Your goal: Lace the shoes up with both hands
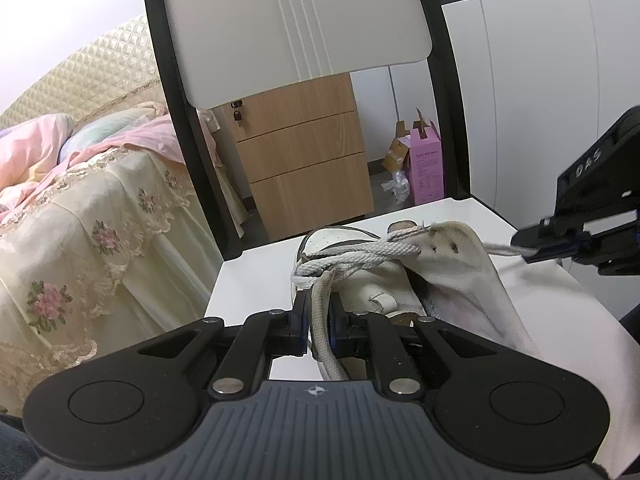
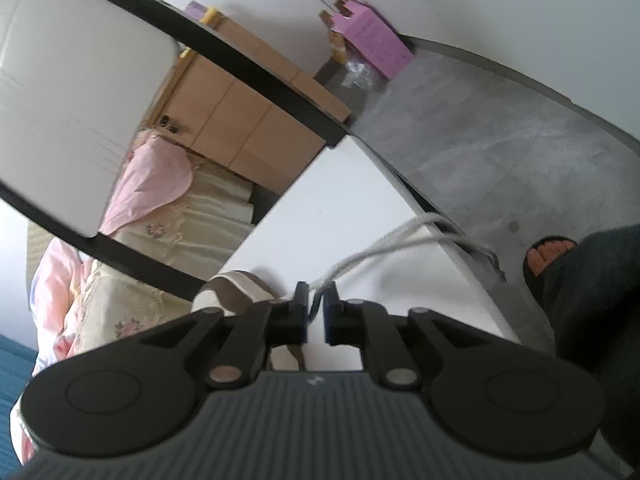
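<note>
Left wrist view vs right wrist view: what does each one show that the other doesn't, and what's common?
Left wrist only: the white shoe's eyelets and crossed laces, the left gripper shut on a flat lace end, the right gripper seen from outside at the other lace end, and the wardrobe doors.

Right wrist only: the grey floor, a sandalled foot, and the thin lace trailing over the table edge between that gripper's narrowly parted fingers.

Both: white table, chair back, wooden drawers, pink box, bed.
</note>
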